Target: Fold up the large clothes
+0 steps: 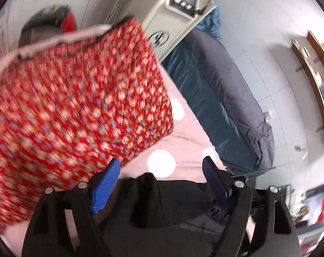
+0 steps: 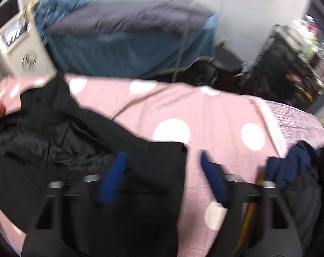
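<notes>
A large black garment [image 2: 65, 141] lies spread on the pink polka-dot bed cover [image 2: 215, 115]. My right gripper [image 2: 162, 156] is open just above it, its left finger over the garment's right edge and its right finger over the cover. In the left wrist view a fold of the black garment [image 1: 162, 197] lies between the fingers of my open left gripper [image 1: 162, 162]. A red floral quilt [image 1: 76, 107] fills the left of that view.
A second bed with a grey quilt [image 1: 226, 81] and teal sheet [image 2: 129, 51] stands beyond. A beige machine [image 1: 174, 15] stands at its head. Dark blue clothes [image 2: 290, 165] lie at the cover's right edge. Black clutter [image 2: 279, 68] stands at the far right.
</notes>
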A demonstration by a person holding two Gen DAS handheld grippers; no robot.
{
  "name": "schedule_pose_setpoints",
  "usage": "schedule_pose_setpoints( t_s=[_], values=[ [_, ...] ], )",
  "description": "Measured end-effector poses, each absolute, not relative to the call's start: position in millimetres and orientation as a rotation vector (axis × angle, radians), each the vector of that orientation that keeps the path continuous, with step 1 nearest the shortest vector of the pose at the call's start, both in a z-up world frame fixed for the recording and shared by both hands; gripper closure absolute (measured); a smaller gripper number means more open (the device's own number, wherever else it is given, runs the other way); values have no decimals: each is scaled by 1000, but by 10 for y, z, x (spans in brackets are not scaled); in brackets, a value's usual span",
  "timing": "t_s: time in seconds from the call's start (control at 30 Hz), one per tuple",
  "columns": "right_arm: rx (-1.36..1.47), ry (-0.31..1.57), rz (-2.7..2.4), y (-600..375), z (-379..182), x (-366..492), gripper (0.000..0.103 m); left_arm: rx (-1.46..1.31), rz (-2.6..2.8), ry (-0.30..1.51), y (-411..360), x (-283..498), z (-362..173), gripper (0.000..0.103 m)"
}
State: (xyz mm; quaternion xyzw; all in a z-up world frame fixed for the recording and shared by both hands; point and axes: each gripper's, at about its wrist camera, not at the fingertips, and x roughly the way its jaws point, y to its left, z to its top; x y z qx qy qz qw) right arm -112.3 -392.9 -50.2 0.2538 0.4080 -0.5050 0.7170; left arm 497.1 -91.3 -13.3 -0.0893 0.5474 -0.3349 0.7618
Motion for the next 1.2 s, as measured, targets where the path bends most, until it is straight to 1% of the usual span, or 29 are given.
schedule_pose_setpoints(
  t_s=[0.07, 0.1, 0.2, 0.23, 0.27, 0.33, 0.43, 0.5, 0.57, 0.67, 0.8, 0.83, 0.87, 0.9, 0.93, 0.97, 1.03, 1.07, 1.2],
  values=[
    [543, 868, -1128, -3786, -428, -1206, 26, -26, -782, 1131, -970, 4769, -76, 26],
    [520, 867, -1115, -3709, -421, -1201, 26, 113, -829, 1093, -1050, 4534, -86, 26],
    [425, 922, -976, -3423, -517, -1024, 26, 407, -940, 1001, -1206, 3844, -237, 26],
    [411, 955, -913, -3352, -593, -943, 28, 490, -985, 981, -1247, 3584, -339, 27],
    [411, 982, -863, -3309, -665, -880, 36, 540, -1022, 977, -1265, 3383, -439, 27],
    [431, 1042, -776, -3254, -852, -760, 44, 611, -1102, 1018, -1335, 3021, -681, 27],
    [451, 1130, -719, -3297, -1188, -598, 45, 754, -1111, 1050, -1480, 2769, -1059, 27],
    [454, 1175, -734, -3411, -1373, -529, 45, 821, -1091, 1015, -1608, 2679, -1207, 26],
    [416, 1197, -764, -3539, -1455, -455, 45, 803, -1026, 986, -1813, 2795, -1237, 26],
    [196, 1215, -793, -3568, -1471, -265, 45, 672, -891, 973, -2159, 3140, -1119, 26],
    [-121, 1209, -861, -3532, -1505, -115, 44, 591, -685, 816, -2548, 3526, -847, 25],
    [-170, 1220, -885, -3539, -1559, -111, 38, 577, -618, 745, -2606, 3581, -733, 26],
    [-171, 1231, -897, -3564, -1597, -129, 34, 555, -574, 687, -2637, 3616, -619, 25],
    [-144, 1238, -908, -3607, -1626, -163, 34, 525, -546, 649, -2644, 3647, -519, 24],
    [-99, 1233, -926, -3649, -1641, -223, 34, 469, -521, 630, -2622, 3696, -400, 19],
    [-60, 1223, -943, -3678, -1647, -273, 33, 437, -523, 638, -2617, 3717, -374, 15],
    [53, 1203, -976, -3764, -1652, -408, 30, 397, -573, 696, -2531, 3714, -381, 15],
    [82, 1193, -989, -3777, -1643, -447, 26, 417, -596, 715, -2484, 3661, -409, 15],
    [169, 1171, -1020, -3806, -1586, -570, 26, 614, -676, 740, -2380, 3276, -736, 15]
  ],
)
